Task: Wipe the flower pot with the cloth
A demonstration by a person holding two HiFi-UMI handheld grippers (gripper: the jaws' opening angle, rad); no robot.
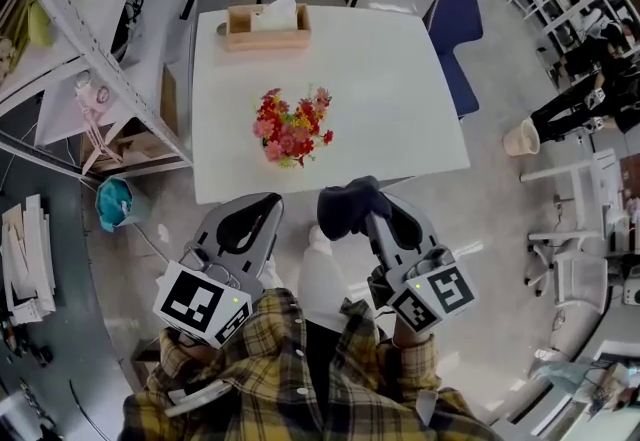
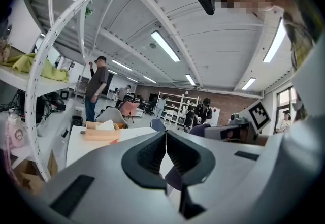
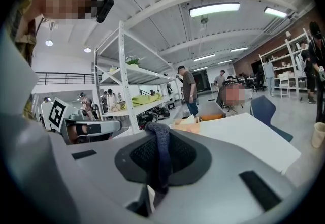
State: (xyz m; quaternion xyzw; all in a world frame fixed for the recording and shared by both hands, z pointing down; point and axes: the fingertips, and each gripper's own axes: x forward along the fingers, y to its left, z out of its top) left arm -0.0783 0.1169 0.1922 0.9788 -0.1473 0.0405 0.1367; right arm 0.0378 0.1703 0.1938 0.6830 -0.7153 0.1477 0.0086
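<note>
The flower pot (image 1: 291, 127) stands near the middle of the white table (image 1: 400, 99). From above only its red and pink blooms show, and the pot body is hidden under them. My right gripper (image 1: 372, 214) is at the table's near edge, shut on a dark blue cloth (image 1: 345, 206) bunched over its tip. In the right gripper view the cloth (image 3: 161, 154) hangs pinched between the jaws of the right gripper (image 3: 161, 141). My left gripper (image 1: 268, 201) sits beside it at the near edge, shut and empty. Its jaws meet in the left gripper view (image 2: 166, 139).
A wooden tissue box (image 1: 266, 26) sits at the table's far edge. A blue chair (image 1: 455, 39) stands at the right, and white shelving (image 1: 70, 39) runs along the left. A paper cup (image 1: 521, 138) stands on the floor to the right. People stand in the background.
</note>
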